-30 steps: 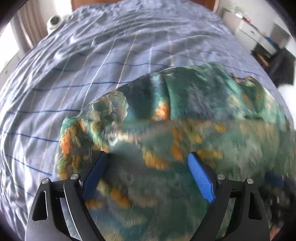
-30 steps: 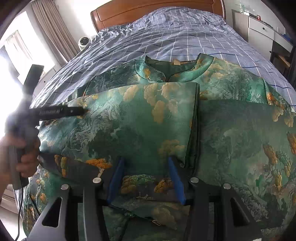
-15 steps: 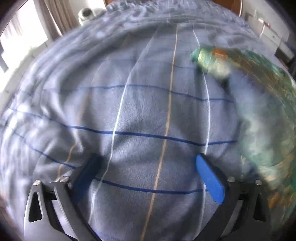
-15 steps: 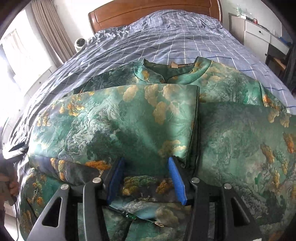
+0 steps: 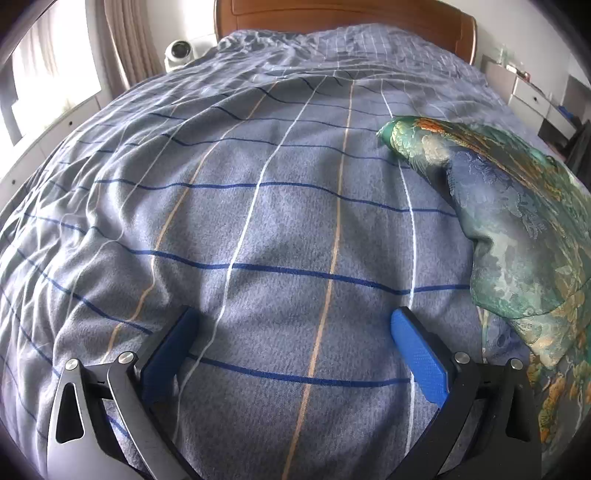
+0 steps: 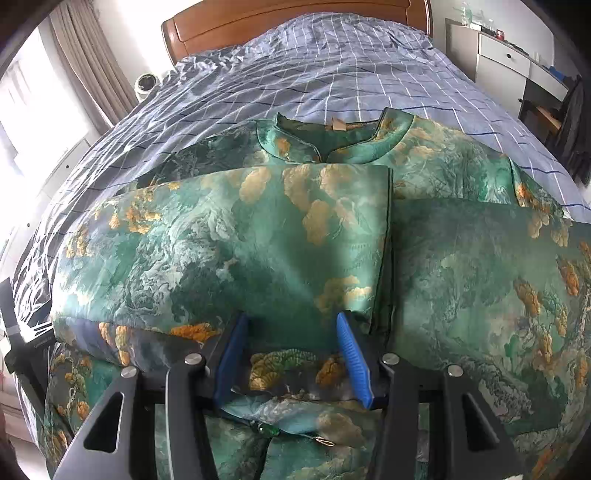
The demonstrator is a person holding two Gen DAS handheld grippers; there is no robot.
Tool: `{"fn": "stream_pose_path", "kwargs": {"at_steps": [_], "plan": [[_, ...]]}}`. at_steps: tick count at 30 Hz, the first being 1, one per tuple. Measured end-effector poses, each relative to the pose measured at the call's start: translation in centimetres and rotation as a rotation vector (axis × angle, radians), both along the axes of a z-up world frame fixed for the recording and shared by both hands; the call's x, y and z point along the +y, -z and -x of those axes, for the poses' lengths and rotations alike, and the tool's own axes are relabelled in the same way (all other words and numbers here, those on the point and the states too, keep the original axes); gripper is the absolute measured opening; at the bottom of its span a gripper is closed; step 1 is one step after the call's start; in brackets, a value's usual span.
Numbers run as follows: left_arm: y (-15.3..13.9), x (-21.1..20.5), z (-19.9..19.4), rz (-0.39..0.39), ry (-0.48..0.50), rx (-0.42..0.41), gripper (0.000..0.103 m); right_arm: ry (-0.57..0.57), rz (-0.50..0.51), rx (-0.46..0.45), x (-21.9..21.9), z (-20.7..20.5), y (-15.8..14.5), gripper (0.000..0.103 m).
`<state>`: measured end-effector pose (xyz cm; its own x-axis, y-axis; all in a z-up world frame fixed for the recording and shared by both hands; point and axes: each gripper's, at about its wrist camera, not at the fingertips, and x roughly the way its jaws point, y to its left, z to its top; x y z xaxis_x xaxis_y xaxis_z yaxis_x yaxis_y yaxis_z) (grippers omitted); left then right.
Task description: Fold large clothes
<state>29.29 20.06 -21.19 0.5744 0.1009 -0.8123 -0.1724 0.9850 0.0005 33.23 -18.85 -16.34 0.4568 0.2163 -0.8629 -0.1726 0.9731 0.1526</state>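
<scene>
A green silk garment (image 6: 295, 236) with gold cloud patterns lies on the bed, collar (image 6: 332, 140) toward the headboard, its left side folded over the middle. My right gripper (image 6: 291, 354) is open over the garment's near edge, with a fold of cloth between the blue pads (image 6: 351, 358); it does not pinch it. My left gripper (image 5: 291, 354) is open and empty over bare blue bedspread, to the left of the garment's edge (image 5: 517, 229).
The blue checked bedspread (image 5: 240, 192) covers the bed up to a wooden headboard (image 6: 280, 18). A white round device (image 5: 179, 53) sits at the bed's far left. White drawers (image 6: 506, 59) stand at right. Curtains (image 6: 92, 62) hang at left.
My left gripper has left the garment and swung left, over bare bedspread. The right gripper has stayed over the garment's near edge, still open.
</scene>
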Motion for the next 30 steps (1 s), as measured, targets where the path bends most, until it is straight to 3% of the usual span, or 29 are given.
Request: {"fn": "stream_pose_path", "kwargs": {"at_steps": [17,30], "plan": [[0.0,-0.02,0.07,0.0,0.0,0.0,0.103,-0.01,0.062,0.009,0.83,-0.09,-0.12,0.051],[0.02,-0.03,0.0,-0.001,0.0,0.0,0.103,0.013,0.051,0.004,0.54,0.11,-0.23,0.051]]}}
